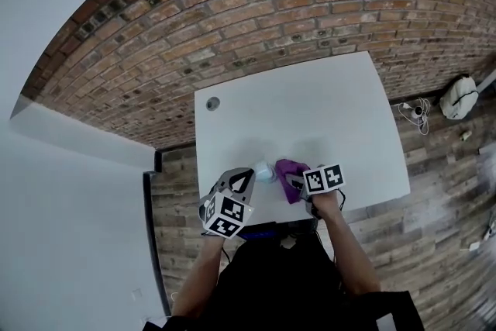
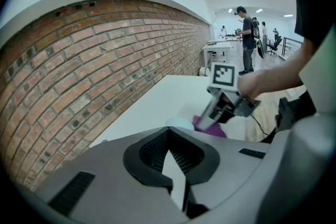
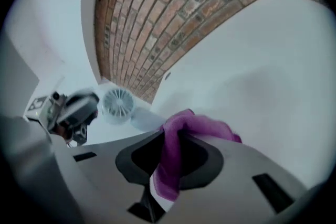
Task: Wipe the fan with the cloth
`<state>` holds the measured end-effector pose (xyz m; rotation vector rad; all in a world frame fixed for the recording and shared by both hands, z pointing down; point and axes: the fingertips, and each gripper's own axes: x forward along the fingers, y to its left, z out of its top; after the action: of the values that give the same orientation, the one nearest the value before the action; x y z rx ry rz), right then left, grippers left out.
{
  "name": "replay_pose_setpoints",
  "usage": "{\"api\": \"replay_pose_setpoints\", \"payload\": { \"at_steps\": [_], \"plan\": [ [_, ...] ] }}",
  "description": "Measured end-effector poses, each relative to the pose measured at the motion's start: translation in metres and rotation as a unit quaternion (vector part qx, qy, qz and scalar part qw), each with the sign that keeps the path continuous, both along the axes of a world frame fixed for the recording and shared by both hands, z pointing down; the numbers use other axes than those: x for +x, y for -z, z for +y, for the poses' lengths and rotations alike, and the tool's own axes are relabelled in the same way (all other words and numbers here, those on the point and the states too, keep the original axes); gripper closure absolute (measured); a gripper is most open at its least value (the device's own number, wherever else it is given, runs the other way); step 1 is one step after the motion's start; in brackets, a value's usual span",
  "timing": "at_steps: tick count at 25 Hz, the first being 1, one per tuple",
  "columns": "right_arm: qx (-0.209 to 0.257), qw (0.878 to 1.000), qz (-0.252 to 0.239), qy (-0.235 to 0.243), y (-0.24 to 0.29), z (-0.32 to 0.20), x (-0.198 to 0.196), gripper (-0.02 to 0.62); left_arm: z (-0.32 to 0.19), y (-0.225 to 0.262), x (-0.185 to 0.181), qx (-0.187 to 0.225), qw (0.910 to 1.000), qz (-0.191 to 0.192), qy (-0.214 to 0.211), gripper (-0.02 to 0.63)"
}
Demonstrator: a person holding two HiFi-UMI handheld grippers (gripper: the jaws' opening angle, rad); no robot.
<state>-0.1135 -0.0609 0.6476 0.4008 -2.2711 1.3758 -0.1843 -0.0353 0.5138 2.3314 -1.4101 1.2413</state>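
Fan (image 2: pixel 181 124) mostly hidden behind left hand-held gripper (image 2: pixel 169 136).

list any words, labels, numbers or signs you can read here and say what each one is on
None: no word or number can be read in any view.
The cubes on the left hand-held gripper and the right hand-held gripper carry black-and-white square markers, which are patterns, not text.
No print shows on the fan, the cloth or the table.

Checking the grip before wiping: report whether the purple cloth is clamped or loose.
Clamped: the purple cloth hangs bunched, pinched in the shut right gripper, its top draping over the front.
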Motion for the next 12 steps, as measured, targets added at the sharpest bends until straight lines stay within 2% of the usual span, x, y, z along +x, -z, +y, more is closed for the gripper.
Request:
{"api": "replay_pose_setpoints", "payload": {
  "at_steps": [2, 4, 6, 8, 10, 12],
  "plan": [
    [0.047, 0.998, -0.035, -0.022, 0.035, -0.041, -0.01, 0.529, 0.015, -0.005, 0.001, -0.042, 0.9986, 0.029, -0.015, 0.604],
    [0.101, 0.992, -0.075, -0.009, 0.074, -0.067, -0.033, 0.529, 0.03, -0.015, 0.007, -0.094, 0.993, 0.064, -0.033, 0.604],
    [0.147, 0.982, -0.106, 0.044, 0.103, -0.075, -0.064, 0.529, 0.039, -0.026, 0.011, -0.135, 0.9865, 0.081, -0.044, 0.604],
    [0.176, 0.97, -0.116, 0.118, 0.116, -0.067, -0.091, 0.529, 0.04, -0.035, 0.01, -0.154, 0.9837, 0.085, -0.038, 0.604],
    [0.184, 0.96, -0.109, 0.182, 0.115, -0.05, -0.105, 0.529, 0.037, -0.039, 0.01, -0.157, 0.9826, 0.098, -0.017, 0.604],
    [0.178, 0.958, -0.101, 0.202, 0.109, -0.04, -0.104, 0.529, 0.034, -0.038, 0.007, -0.154, 0.9817, 0.111, 0.004, 0.604]
  ]
}}
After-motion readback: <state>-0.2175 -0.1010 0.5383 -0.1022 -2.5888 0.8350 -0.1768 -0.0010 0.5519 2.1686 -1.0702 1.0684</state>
